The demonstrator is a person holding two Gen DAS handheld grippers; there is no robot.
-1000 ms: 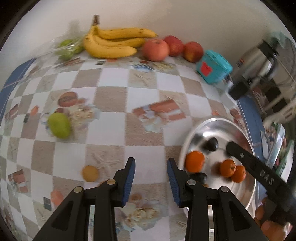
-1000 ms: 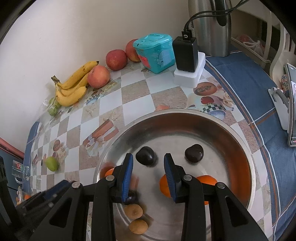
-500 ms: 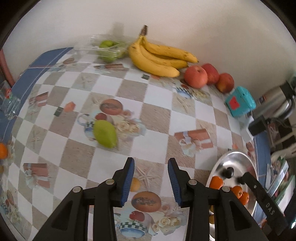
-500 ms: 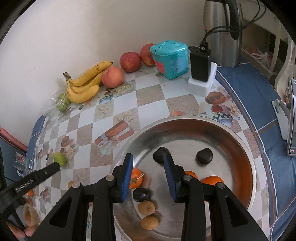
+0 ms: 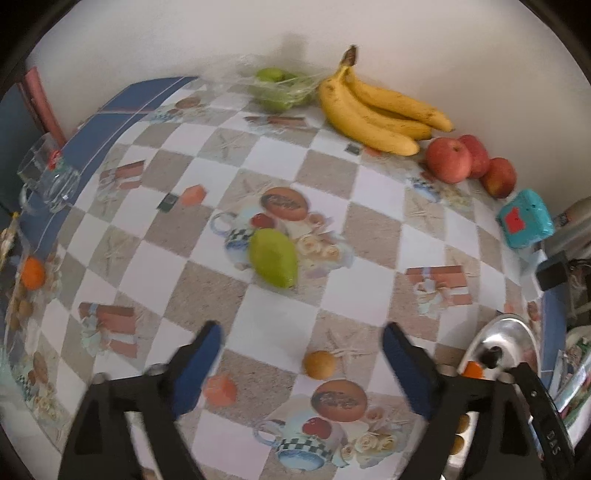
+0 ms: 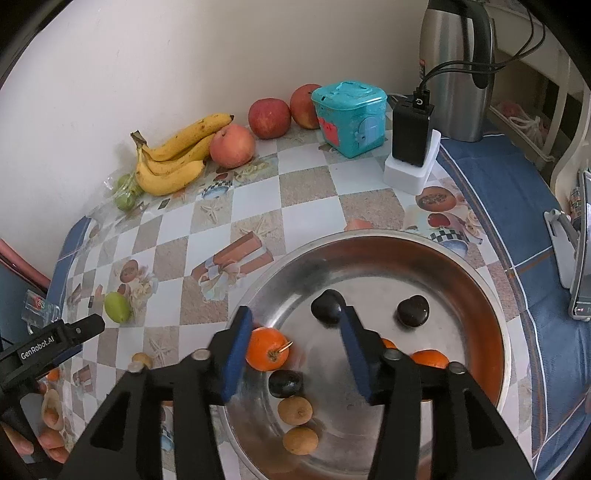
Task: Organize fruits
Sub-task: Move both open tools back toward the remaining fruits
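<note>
One checkered tablecloth (image 5: 373, 280) beside pale wall (image 5: 184, 33)

bare tablecloth (image 5: 280, 314) mid-table, bananas (image 5: 373, 110), apples (image 5: 448, 160) lining wall

Checked tablecloth (image 5: 373, 229), green pear (image 5: 273, 256), bananas (image 5: 376, 110), apples (image 5: 448, 160), steel bowl (image 6: 491, 295)

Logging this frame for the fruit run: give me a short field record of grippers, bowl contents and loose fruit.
left gripper: jaws opening, nothing between them, above small round tan fruit
right gripper: jaws opening, empty, over round steel bowl
bowl contents: stemmed orange tangerine, dark plums, two tan fruits
loose on checkered tablecloth: green pear
back wall: yellow banana bunch, red apples
</note>
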